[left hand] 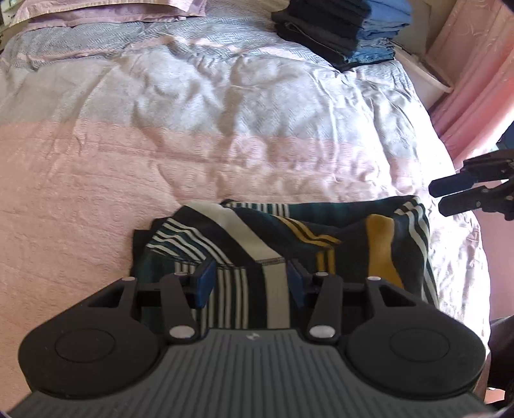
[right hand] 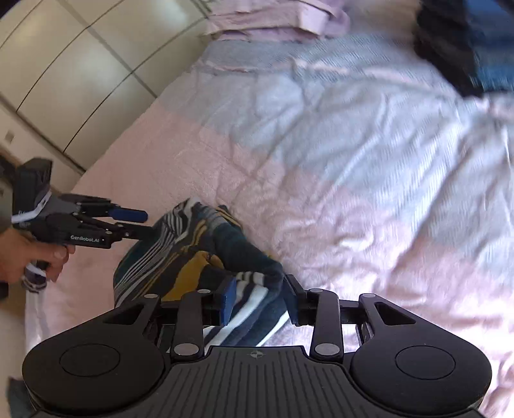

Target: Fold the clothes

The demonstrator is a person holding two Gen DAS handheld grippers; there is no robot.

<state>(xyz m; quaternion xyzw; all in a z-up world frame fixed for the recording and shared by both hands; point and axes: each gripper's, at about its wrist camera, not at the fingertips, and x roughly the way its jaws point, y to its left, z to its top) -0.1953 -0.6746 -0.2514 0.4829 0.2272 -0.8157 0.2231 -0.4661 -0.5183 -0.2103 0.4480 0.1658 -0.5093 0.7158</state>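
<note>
You are working over a bed [left hand: 225, 135] whose rumpled quilt runs in pale pink and grey-blue bands, with pillows [left hand: 106, 13] in the same pink at its head. On the far corner sits a stack of folded clothes [left hand: 340, 32], dark pieces beside blue ones. A pink curtain [left hand: 482, 80] hangs along one side of the bed; pale wardrobe doors [right hand: 64, 80] line the other.

The striped garment [left hand: 289, 244], dark teal with white, black and mustard bands, lies bunched in a loose heap at the near edge of the bed.

Your left gripper [left hand: 249, 283] points down onto the heap's near side with its blue pads partly apart, striped cloth showing between them; the pads press on nothing. In the right wrist view your hand [right hand: 29, 257] grips its handle and the fingers reach just to the heap's edge.

Your right gripper [right hand: 260, 302] stands released too, jaws partly apart with a fold of the garment lying between them but not pinched. From the left wrist view, its fingers hover just beside the garment's far corner.
</note>
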